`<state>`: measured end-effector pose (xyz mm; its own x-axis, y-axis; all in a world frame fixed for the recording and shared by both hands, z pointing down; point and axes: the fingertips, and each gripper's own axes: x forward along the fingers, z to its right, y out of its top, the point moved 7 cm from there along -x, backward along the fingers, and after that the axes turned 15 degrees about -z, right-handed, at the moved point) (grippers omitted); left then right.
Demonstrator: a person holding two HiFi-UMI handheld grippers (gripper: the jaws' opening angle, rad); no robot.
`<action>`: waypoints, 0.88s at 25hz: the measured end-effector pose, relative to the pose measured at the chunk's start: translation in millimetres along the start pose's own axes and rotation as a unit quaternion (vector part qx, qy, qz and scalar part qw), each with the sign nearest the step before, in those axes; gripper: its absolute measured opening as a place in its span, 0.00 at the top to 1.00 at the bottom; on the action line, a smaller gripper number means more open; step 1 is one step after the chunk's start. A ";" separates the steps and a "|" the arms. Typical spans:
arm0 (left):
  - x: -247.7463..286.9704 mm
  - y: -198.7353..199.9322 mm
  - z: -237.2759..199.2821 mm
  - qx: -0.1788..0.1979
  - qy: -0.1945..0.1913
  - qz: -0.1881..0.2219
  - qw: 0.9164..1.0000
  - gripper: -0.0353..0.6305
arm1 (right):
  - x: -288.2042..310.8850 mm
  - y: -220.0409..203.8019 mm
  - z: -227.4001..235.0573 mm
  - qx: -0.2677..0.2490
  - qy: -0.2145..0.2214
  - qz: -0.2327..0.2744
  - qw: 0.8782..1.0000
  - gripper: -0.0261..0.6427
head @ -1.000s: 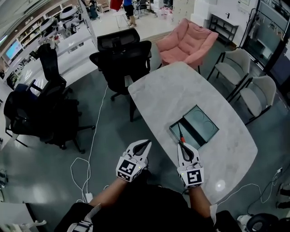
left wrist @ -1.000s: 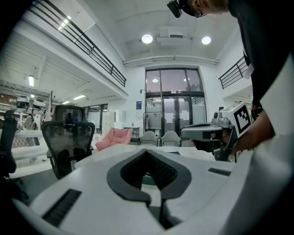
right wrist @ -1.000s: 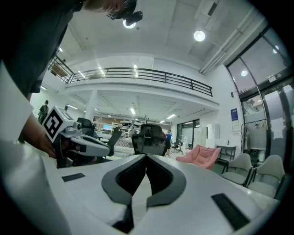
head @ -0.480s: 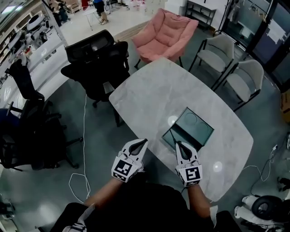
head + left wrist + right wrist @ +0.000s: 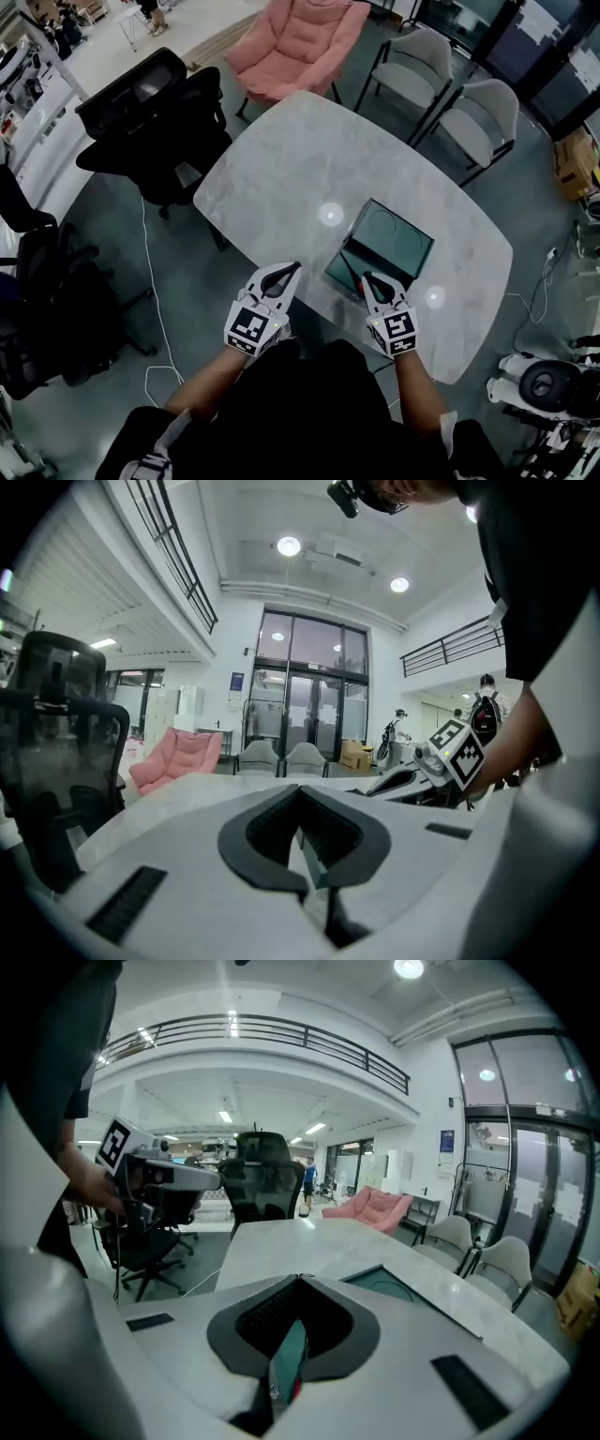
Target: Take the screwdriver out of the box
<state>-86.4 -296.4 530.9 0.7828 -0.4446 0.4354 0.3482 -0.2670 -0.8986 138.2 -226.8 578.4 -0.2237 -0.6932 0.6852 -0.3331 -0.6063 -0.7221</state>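
Observation:
A shallow dark-green box (image 5: 401,236) lies open on the white marble table (image 5: 281,178). The thin screwdriver (image 5: 350,274) with a red handle rests inside along the box's near-left wall. My right gripper (image 5: 367,277) is shut and empty, its tips at the box's near corner, right beside the screwdriver. In the right gripper view the closed gripper (image 5: 300,1278) points over the table toward the box (image 5: 397,1287). My left gripper (image 5: 292,267) is shut on nothing, over the table's near edge, left of the box. The left gripper (image 5: 300,788) also shows shut in its own view.
Black office chairs (image 5: 155,103) stand left of the table. A pink armchair (image 5: 295,42) and two grey chairs (image 5: 478,117) stand beyond it. A white cable (image 5: 150,281) runs over the floor at the left. Bright lamp reflections (image 5: 330,214) lie on the tabletop.
Both grippers have come forward to the table's near edge. The right one has dropped toward the box's near corner. Both stayed shut, and the screwdriver has not moved.

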 end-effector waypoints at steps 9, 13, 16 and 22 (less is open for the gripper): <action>25.2 1.8 1.3 -0.019 0.001 -0.015 1.000 0.94 | 31.3 -22.5 19.8 0.026 0.053 -0.101 0.993 0.93; 31.2 -6.1 2.7 -0.024 0.006 -0.023 0.999 0.94 | 49.3 -33.1 26.3 0.038 0.075 -0.155 0.984 0.92; 34.0 -7.2 1.9 -0.034 0.012 -0.026 0.999 0.94 | 61.1 -39.8 29.6 0.044 0.095 -0.193 0.976 0.88; 32.1 -16.1 -2.7 -0.052 0.023 -0.034 0.998 0.94 | 83.8 -57.4 31.8 0.056 0.125 -0.280 0.950 0.76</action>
<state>-68.3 -308.6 559.5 0.7347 -0.4600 0.4986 0.3416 -0.3842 -0.8578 167.7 -262.4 674.3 -0.2547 -0.1435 0.9563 -0.3679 -0.9002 -0.2330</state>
